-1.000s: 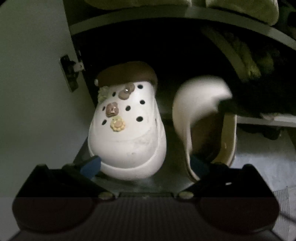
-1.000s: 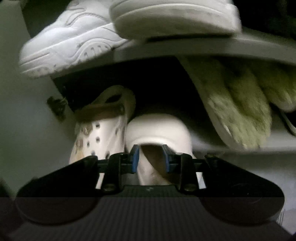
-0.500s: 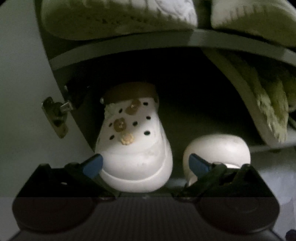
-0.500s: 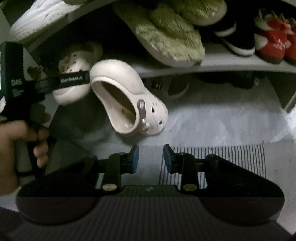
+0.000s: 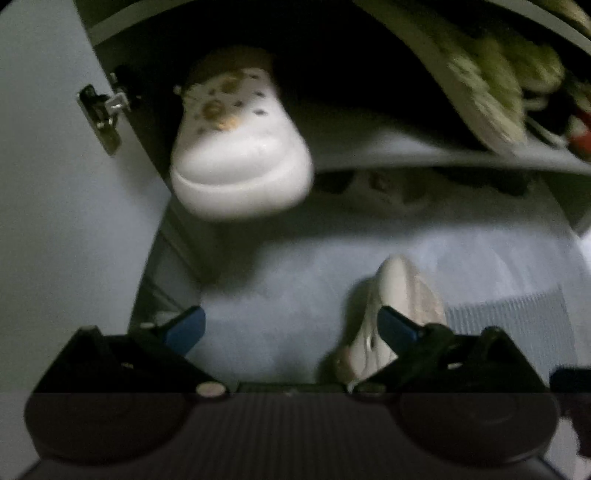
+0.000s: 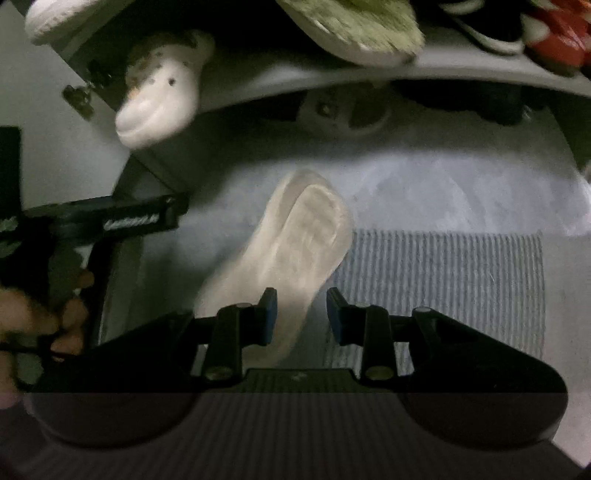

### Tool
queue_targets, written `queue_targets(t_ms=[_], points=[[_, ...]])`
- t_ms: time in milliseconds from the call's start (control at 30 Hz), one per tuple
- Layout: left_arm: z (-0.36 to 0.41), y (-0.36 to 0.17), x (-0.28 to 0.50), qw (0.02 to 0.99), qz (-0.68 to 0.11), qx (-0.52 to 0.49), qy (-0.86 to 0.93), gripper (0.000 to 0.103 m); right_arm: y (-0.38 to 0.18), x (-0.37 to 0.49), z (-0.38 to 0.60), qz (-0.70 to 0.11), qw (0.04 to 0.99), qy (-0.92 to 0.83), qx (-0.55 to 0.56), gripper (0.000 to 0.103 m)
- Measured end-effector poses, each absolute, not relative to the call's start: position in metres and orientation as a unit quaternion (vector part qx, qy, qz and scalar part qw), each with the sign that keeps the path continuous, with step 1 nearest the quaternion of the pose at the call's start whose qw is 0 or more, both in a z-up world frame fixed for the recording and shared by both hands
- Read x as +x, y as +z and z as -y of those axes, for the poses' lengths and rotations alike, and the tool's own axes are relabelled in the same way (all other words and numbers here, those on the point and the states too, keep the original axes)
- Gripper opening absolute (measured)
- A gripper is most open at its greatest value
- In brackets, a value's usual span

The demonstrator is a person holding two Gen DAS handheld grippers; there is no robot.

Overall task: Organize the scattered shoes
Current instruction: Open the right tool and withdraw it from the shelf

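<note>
Now second clog point(image 6: 295, 254) lies sole-up on floor point(image 6: 424, 177), near striped mat point(image 6: 443, 277); left gripper point(image 5: 291, 326) spread wide, right gripper point(image 6: 301, 315) parted, both empty.

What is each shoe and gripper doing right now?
Decorated white clog: on the bottom shelf, toe sticking out over the edge.
Plain clog: on the floor, sole facing up, nothing gripping it.
Green fuzzy slippers: on the upper shelf, toes hanging over.
Left gripper: fingers wide open, empty.
Right gripper: fingers apart, empty, above the plain clog.
Striped mat: flat on the floor.
</note>
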State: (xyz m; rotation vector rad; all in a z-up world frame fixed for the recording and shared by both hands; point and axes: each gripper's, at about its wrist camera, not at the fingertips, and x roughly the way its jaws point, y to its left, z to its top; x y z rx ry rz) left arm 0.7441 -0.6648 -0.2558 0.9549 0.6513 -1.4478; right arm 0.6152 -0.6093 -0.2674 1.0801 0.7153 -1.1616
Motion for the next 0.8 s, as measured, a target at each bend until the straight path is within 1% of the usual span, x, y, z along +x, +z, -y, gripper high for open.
queue_targets(t_ms=[67, 200, 233, 300, 367, 400, 433, 467, 500, 533, 600, 700, 800], points=[[0.647, -0.241, 0.741, 0.595, -0.291, 0.409, -0.628, 0.100, -0.260, 0.611, 0.606, -0.324, 0.637, -0.509, 0.480, 0.034], [0.626, -0.194, 0.752, 0.610, -0.360, 0.367, -0.603, 0.100, -0.236, 0.586, 0.597, -0.343, 0.631, -0.505, 0.479, 0.034], [0.623, -0.181, 0.757, 0.616, -0.376, 0.355, -0.594, 0.101, -0.238, 0.572, 0.604, -0.344, 0.630, -0.506, 0.478, 0.034], [0.618, -0.153, 0.767, 0.627, -0.405, 0.330, -0.578, 0.101, -0.227, 0.559, 0.604, -0.347, 0.621, -0.514, 0.479, 0.038], [0.614, -0.136, 0.772, 0.632, -0.417, 0.314, -0.573, 0.101, -0.224, 0.553, 0.608, -0.350, 0.617, -0.517, 0.479, 0.051], [0.612, -0.129, 0.774, 0.636, -0.417, 0.302, -0.574, 0.101, -0.222, 0.551, 0.613, -0.353, 0.620, -0.517, 0.472, 0.053], [0.610, -0.124, 0.775, 0.641, -0.417, 0.292, -0.575, 0.102, -0.222, 0.552, 0.620, -0.362, 0.633, -0.504, 0.463, 0.062], [0.609, -0.120, 0.775, 0.647, -0.414, 0.282, -0.575, 0.103, -0.223, 0.550, 0.623, -0.365, 0.637, -0.500, 0.460, 0.073], [0.611, -0.119, 0.774, 0.650, -0.417, 0.273, -0.573, 0.102, -0.230, 0.556, 0.629, -0.385, 0.662, -0.470, 0.439, 0.079], [0.615, -0.121, 0.773, 0.644, -0.424, 0.269, -0.577, 0.102, -0.239, 0.564, 0.635, -0.409, 0.691, -0.431, 0.412, 0.081], [0.625, -0.128, 0.767, 0.633, -0.409, 0.279, -0.595, 0.102, -0.261, 0.580, 0.643, -0.468, 0.737, -0.352, 0.337, 0.082], [0.639, -0.137, 0.757, 0.630, -0.367, 0.310, -0.610, 0.102, -0.316, 0.601, 0.639, -0.587, 0.738, -0.270, 0.192, 0.081], [0.658, -0.142, 0.756, 0.638, -0.355, 0.311, -0.608, 0.102, -0.355, 0.605, 0.633, -0.634, 0.732, -0.216, 0.127, 0.078]])
